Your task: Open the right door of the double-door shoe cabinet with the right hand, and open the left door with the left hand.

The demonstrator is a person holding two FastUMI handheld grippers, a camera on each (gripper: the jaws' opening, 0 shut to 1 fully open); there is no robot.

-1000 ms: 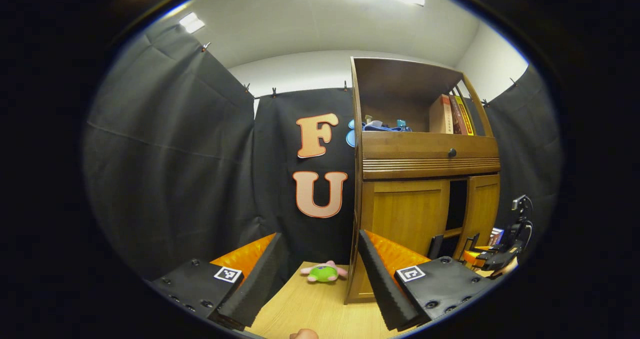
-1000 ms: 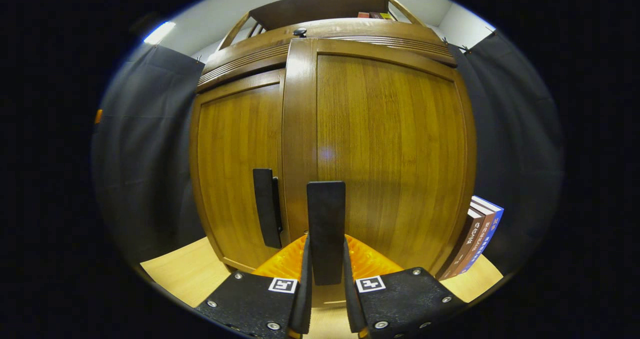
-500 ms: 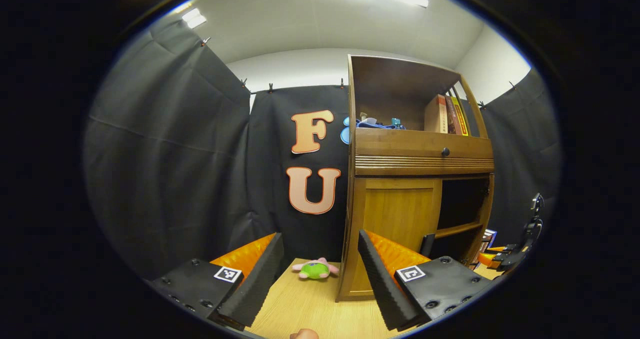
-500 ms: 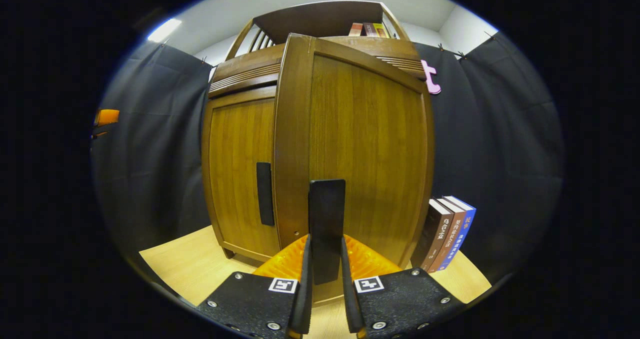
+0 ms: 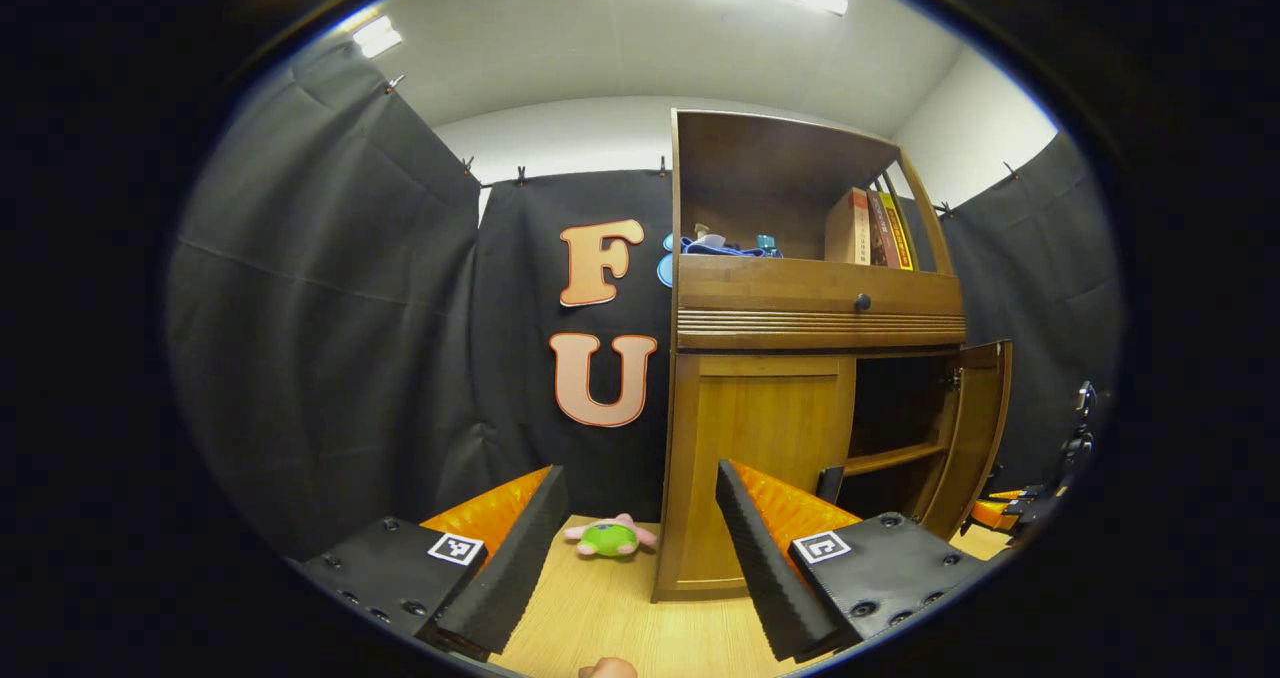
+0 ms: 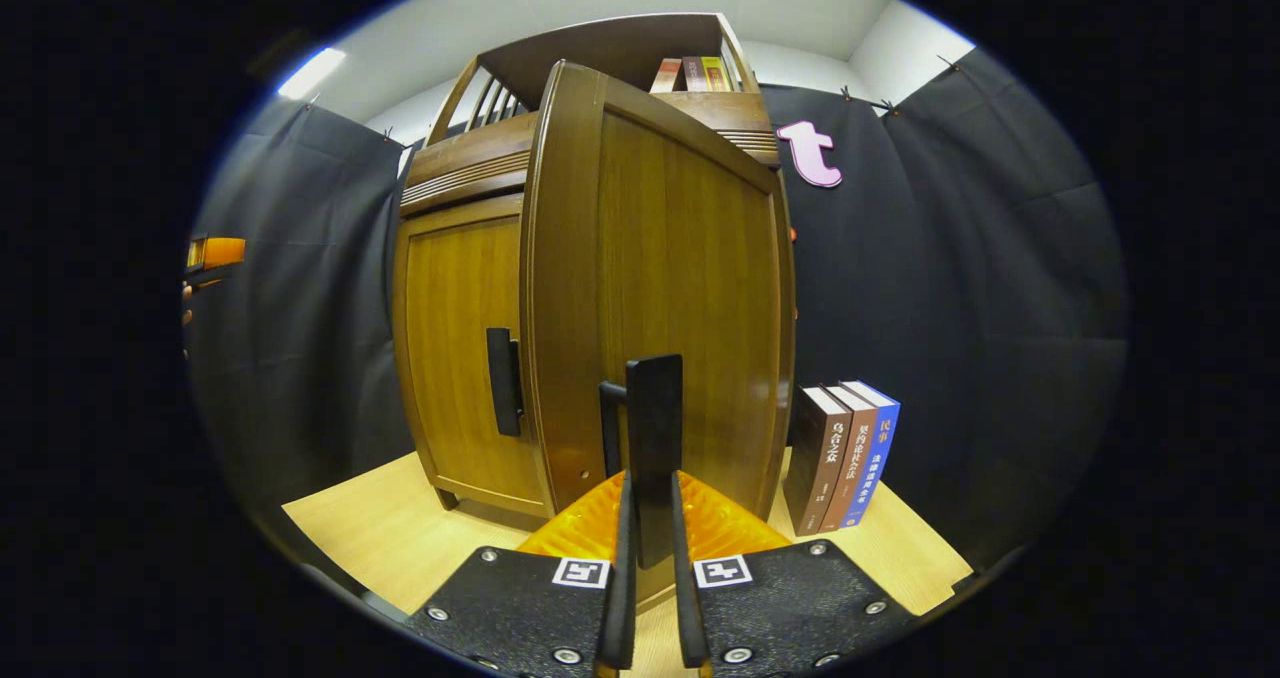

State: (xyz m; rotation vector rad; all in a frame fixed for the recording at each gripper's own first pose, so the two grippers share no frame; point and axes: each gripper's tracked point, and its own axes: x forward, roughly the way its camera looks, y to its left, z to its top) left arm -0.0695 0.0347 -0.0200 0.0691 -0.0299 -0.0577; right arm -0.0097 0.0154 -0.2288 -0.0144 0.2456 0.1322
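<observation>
Ahead of your left gripper [image 5: 635, 548], the shoe cabinet [image 5: 815, 303] keeps books [image 5: 868, 228] and blue items on its open top shelf; the lower right compartment gapes dark with one bare shelf board. Your right gripper [image 6: 650, 558] is clamped on the right door's handle [image 6: 652, 428], both fingers pressing it. Since a second ago that right door [image 6: 660, 298] has swung from barely ajar to wide open. The left door [image 5: 765, 458] is closed, just beyond your left gripper's spread fingers, its handle [image 6: 500, 381] untouched. A green plush toy [image 5: 610, 536] lies between those fingers on the table [image 5: 600, 618]; three upright books [image 6: 845, 453] stand right of the open door.
</observation>
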